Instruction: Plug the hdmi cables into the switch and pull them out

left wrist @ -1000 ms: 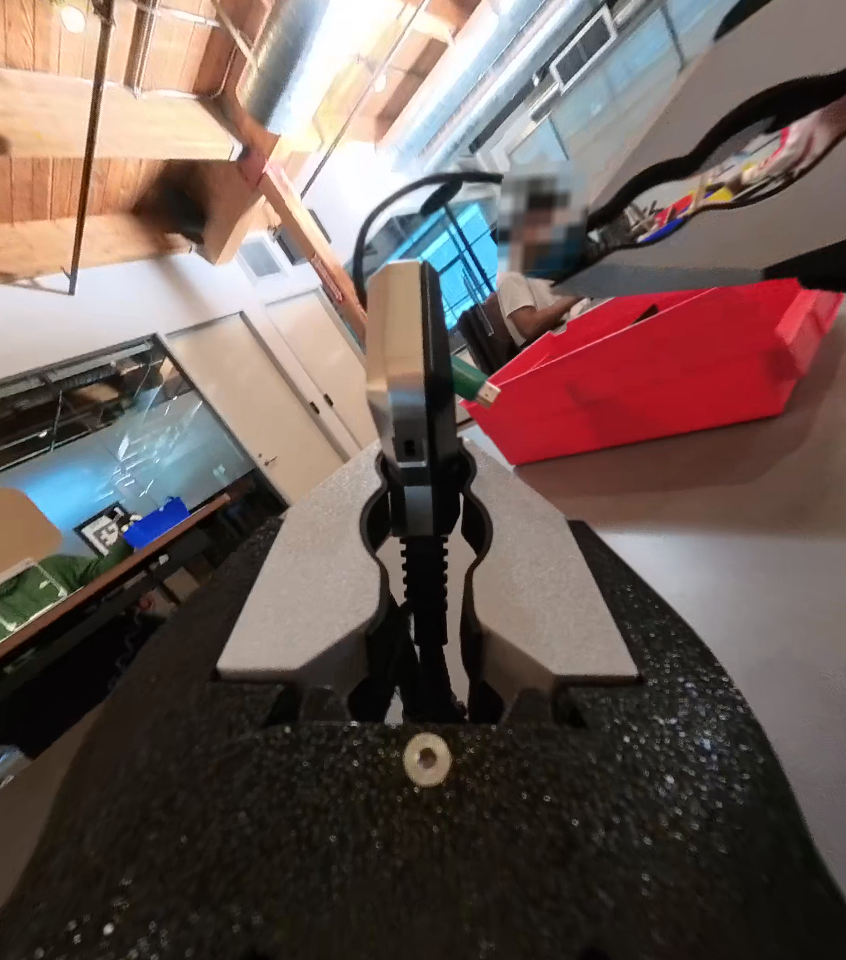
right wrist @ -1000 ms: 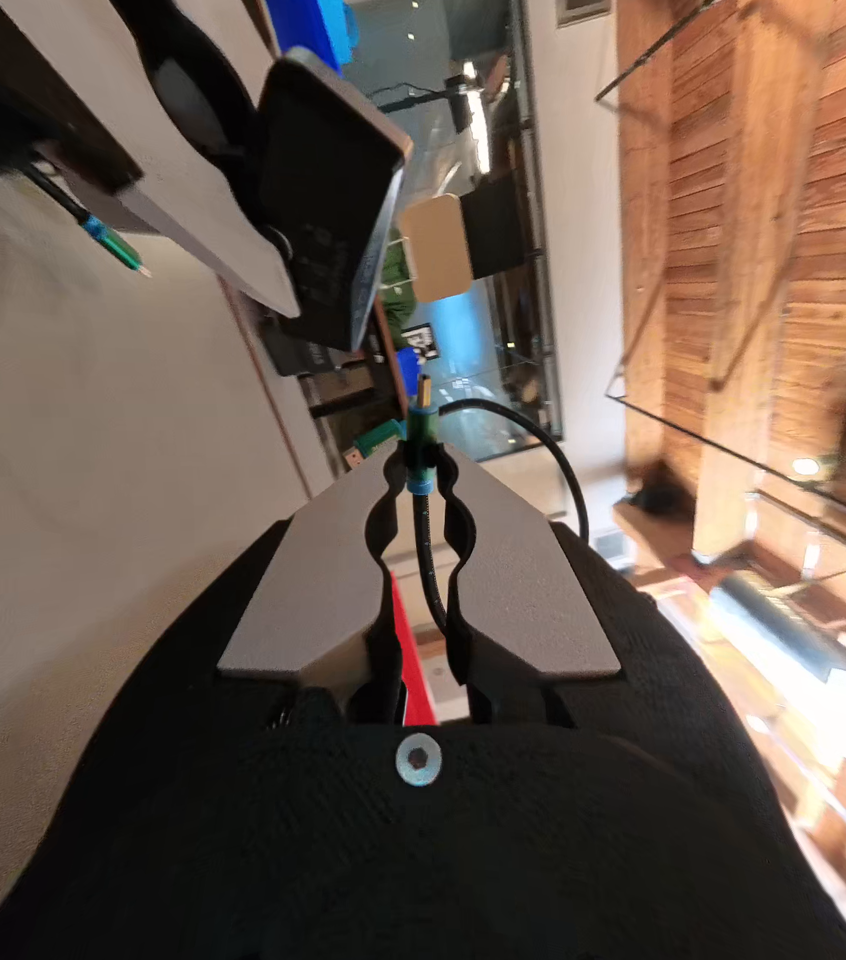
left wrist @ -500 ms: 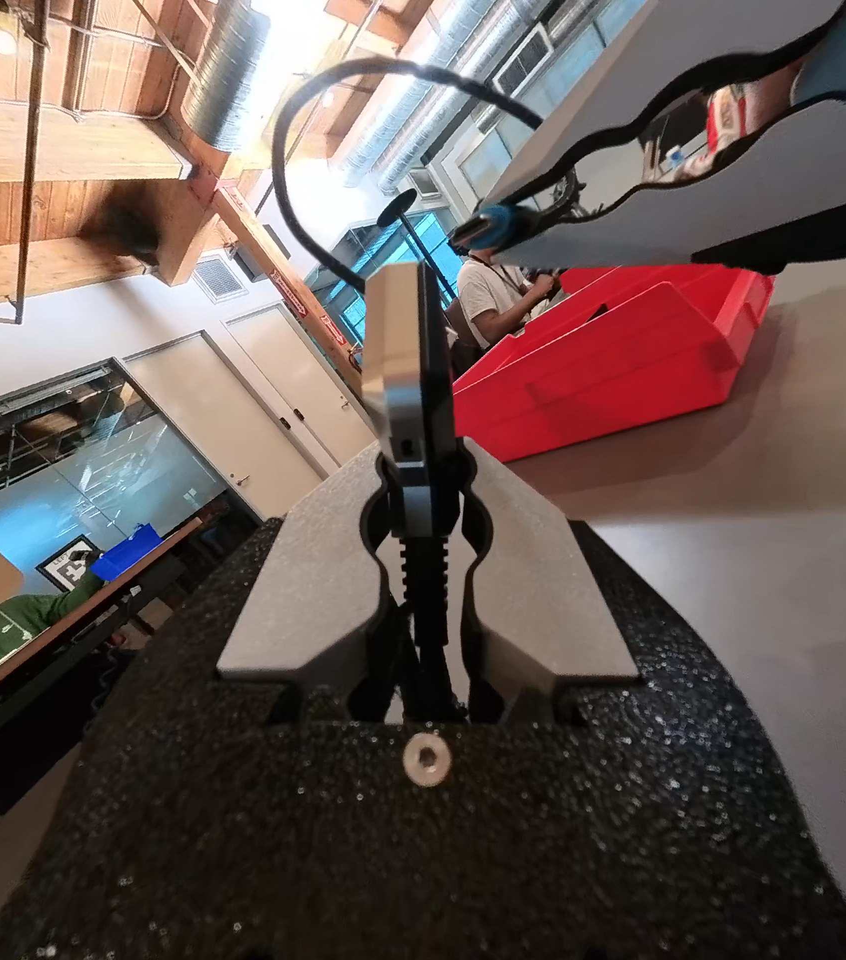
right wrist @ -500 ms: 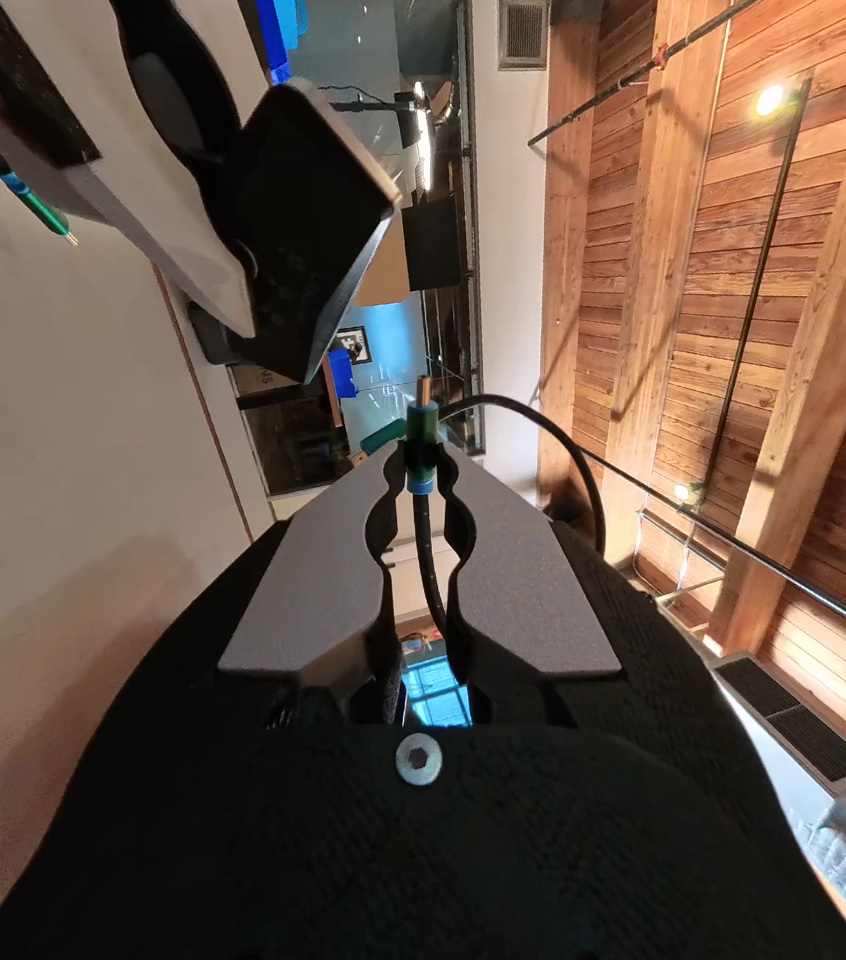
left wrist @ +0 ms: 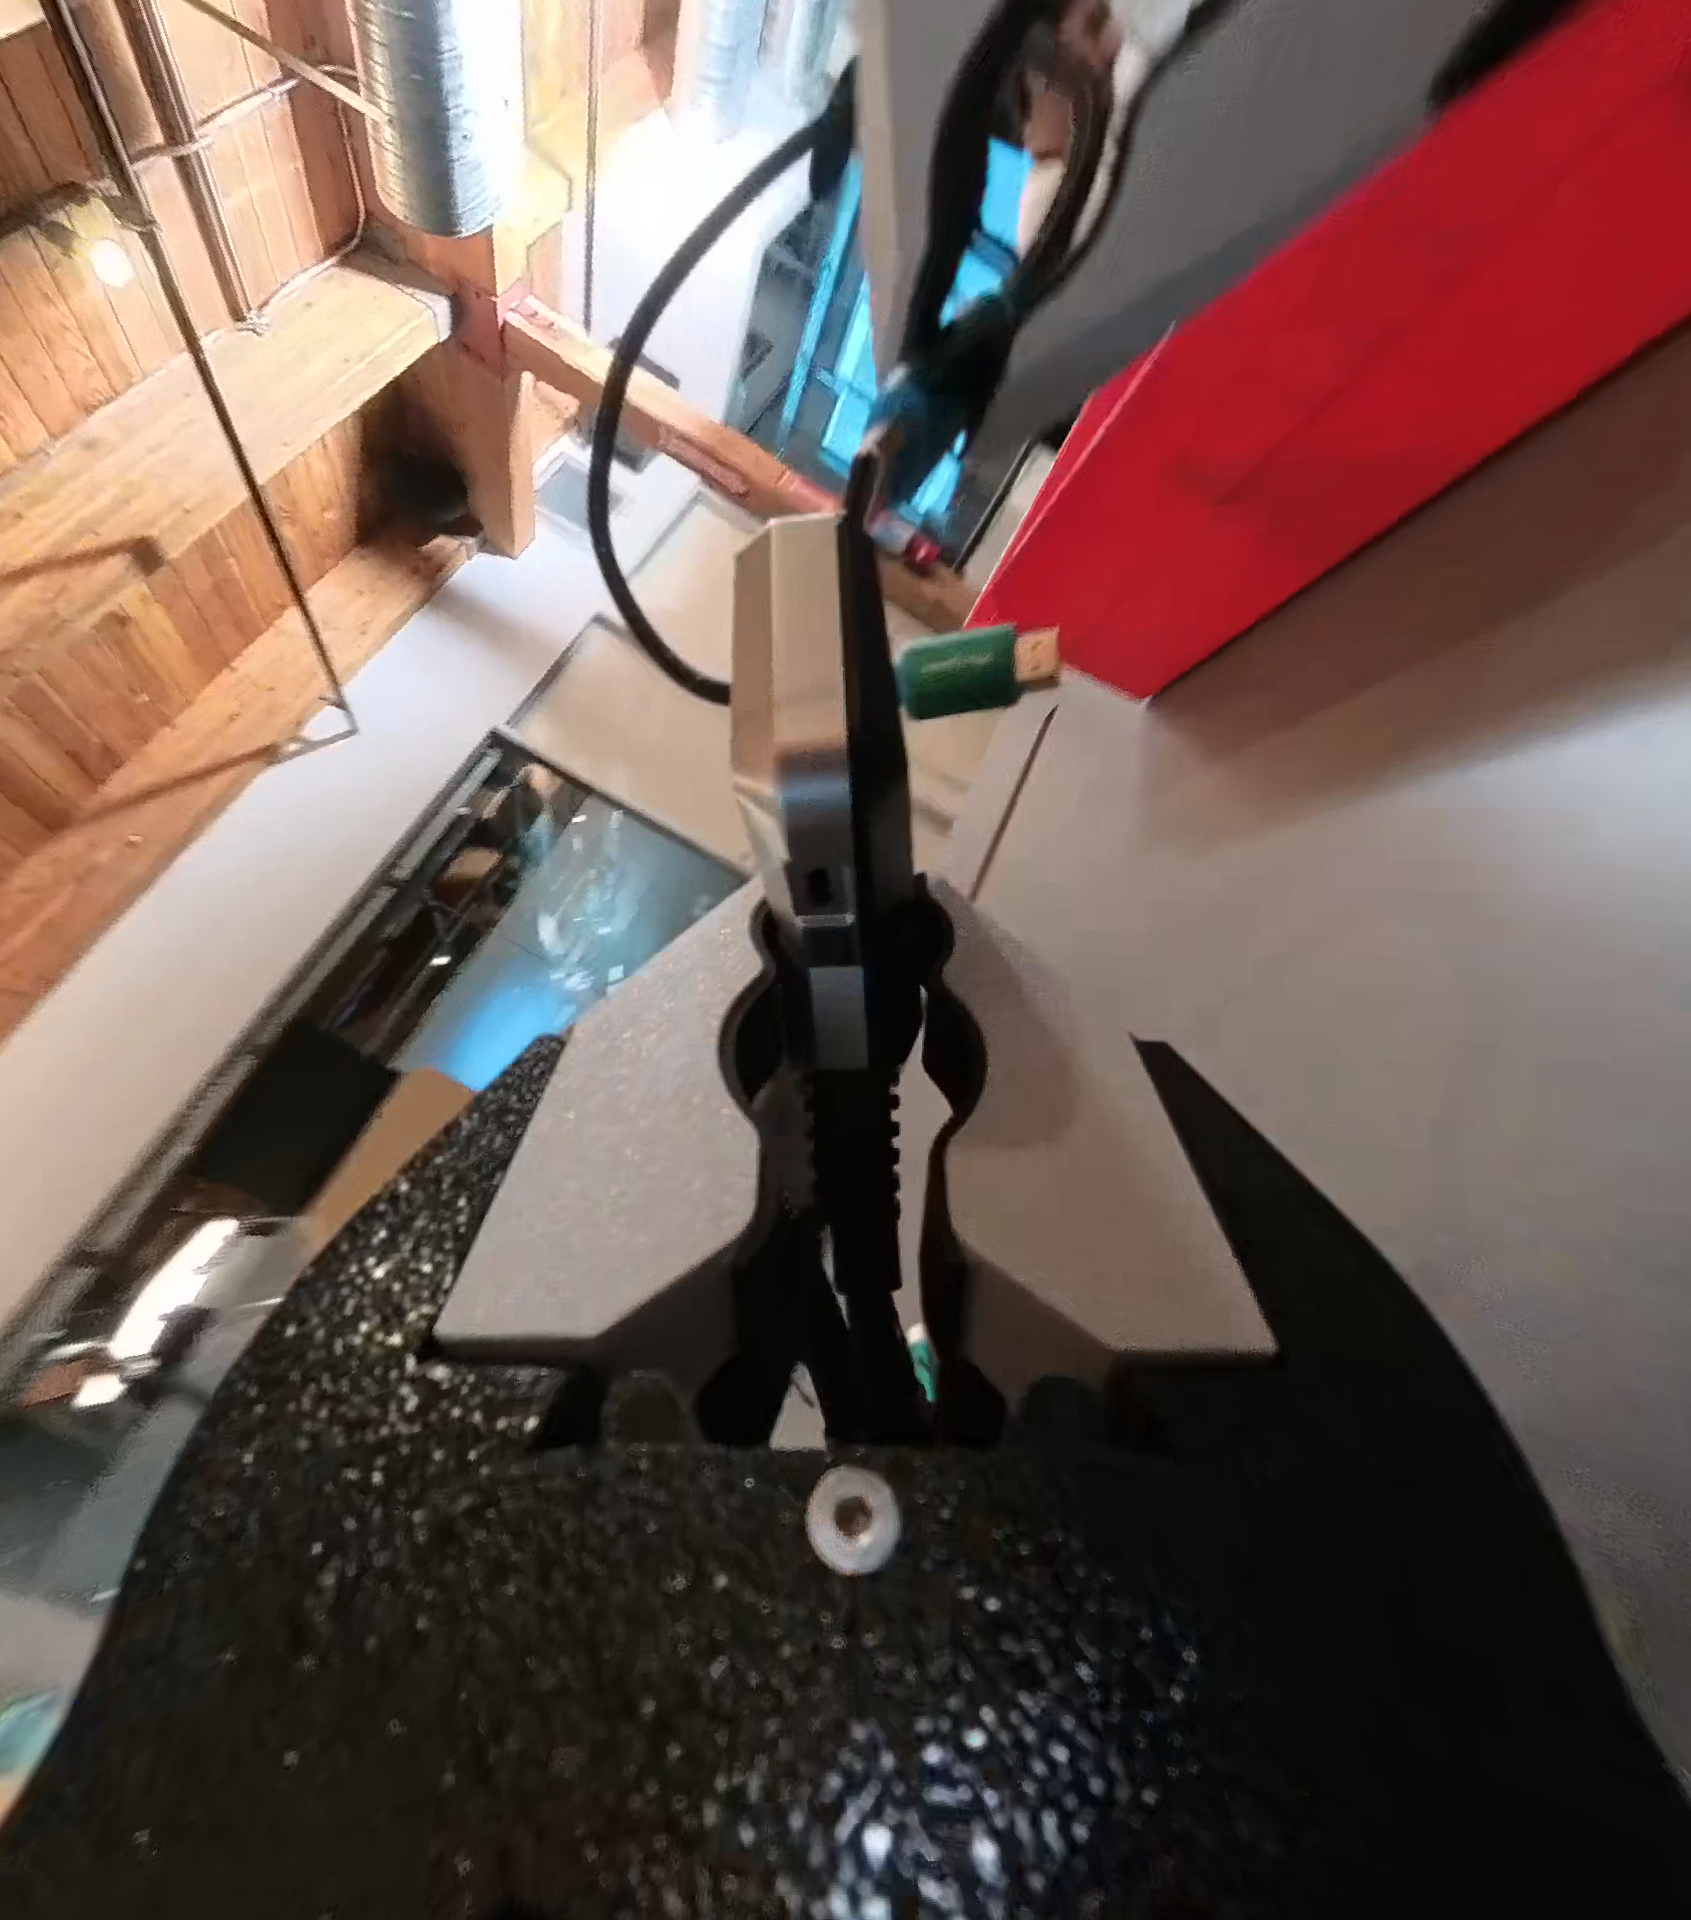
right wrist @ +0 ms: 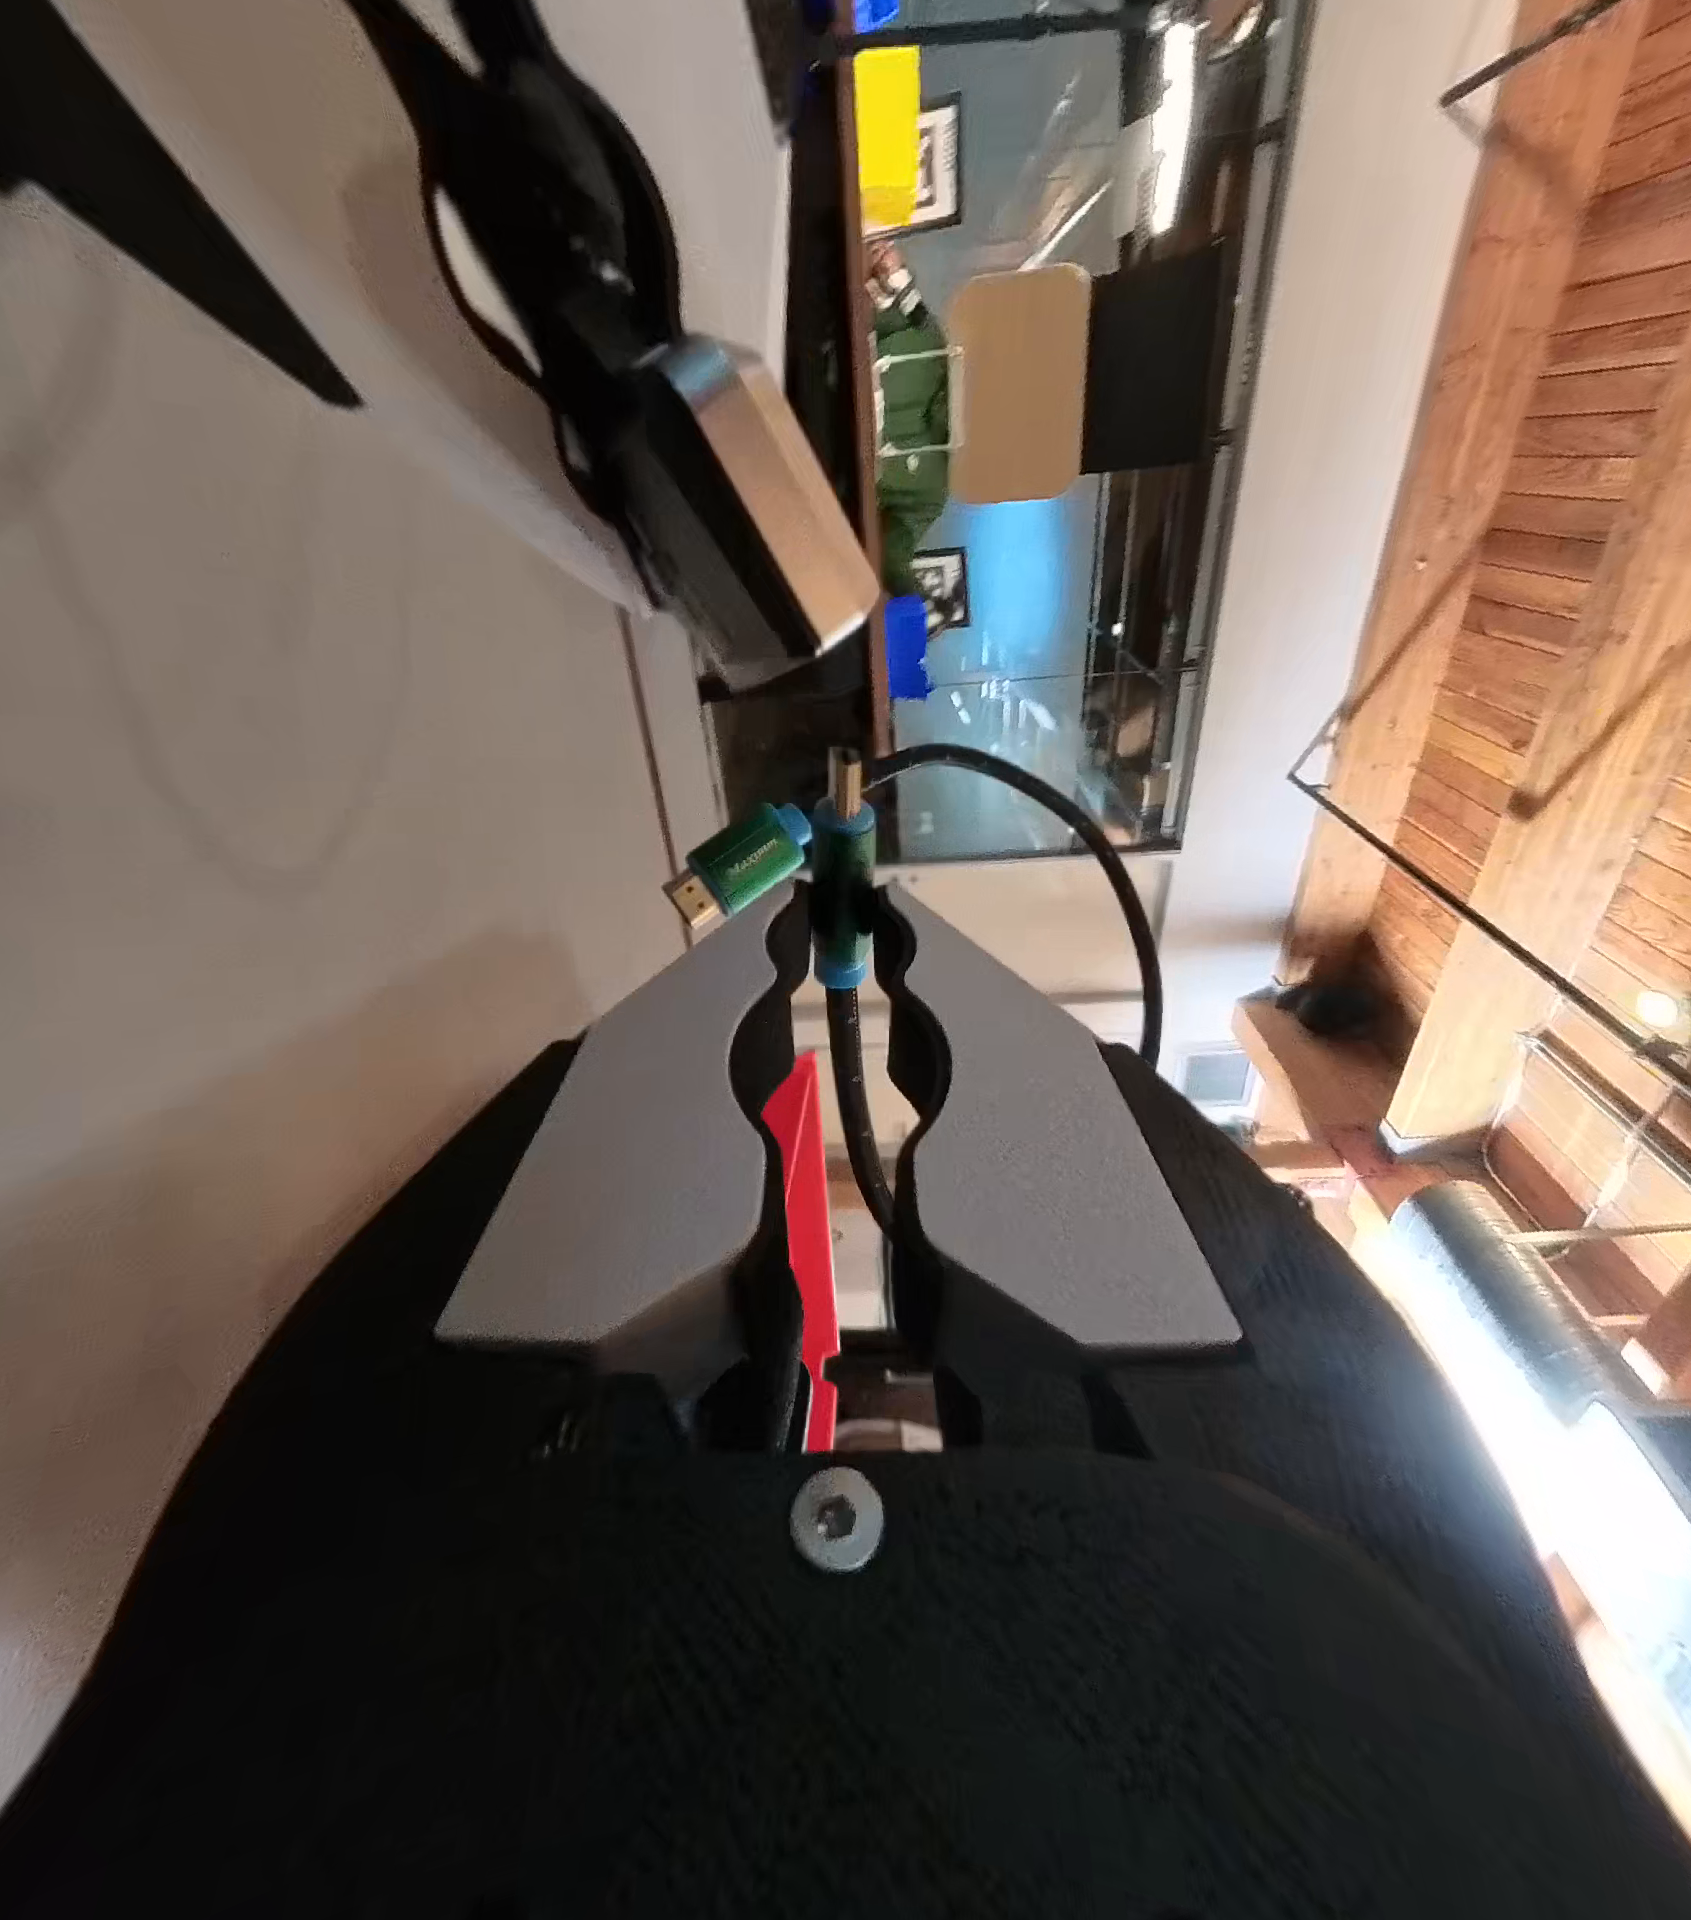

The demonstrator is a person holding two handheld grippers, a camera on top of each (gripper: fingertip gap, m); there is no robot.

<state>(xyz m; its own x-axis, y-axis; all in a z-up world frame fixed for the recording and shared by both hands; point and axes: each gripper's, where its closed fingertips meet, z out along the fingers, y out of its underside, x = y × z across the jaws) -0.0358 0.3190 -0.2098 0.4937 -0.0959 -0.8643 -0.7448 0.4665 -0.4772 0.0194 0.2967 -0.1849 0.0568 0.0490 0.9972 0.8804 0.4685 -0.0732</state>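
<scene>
The left gripper point(left wrist: 846, 935) is nearly closed, its two grey fingers point(left wrist: 633, 1164) clamped on the lower end of the switch point(left wrist: 799, 727), a slim silver-and-black box that stands up edge-on out of the fingertips, with its ribbed black strain relief and cord running back down the gap between the fingers. Seen from the right wrist view, the same switch point(right wrist: 768, 520) shows its broad silver face, held out over the pale grey table point(right wrist: 197, 727) with the left gripper's dark body behind it. A black cable point(left wrist: 633, 468) loops in the air behind the switch, and just to the right of the switch a loose green HDMI plug point(left wrist: 966, 675) with a gold tip pokes out sideways, apart from any port that can be made out. Further right lies a red bin point(left wrist: 1392, 364) on the table, and above it the right gripper reaches in, blurred. The right gripper point(right wrist: 841, 904) is likewise closed to a narrow slot, pinching a green HDMI plug with blue collars point(right wrist: 846, 883) at the fingertips, gold connector pointing forward toward the switch but well short of it; its black cable point(right wrist: 862, 1101) trails back between the fingers point(right wrist: 1059, 1164). The second green plug point(right wrist: 742, 862) juts out leftward beside the held one, touching or nearly touching it. Whether any plug sits in the switch cannot be told.
</scene>
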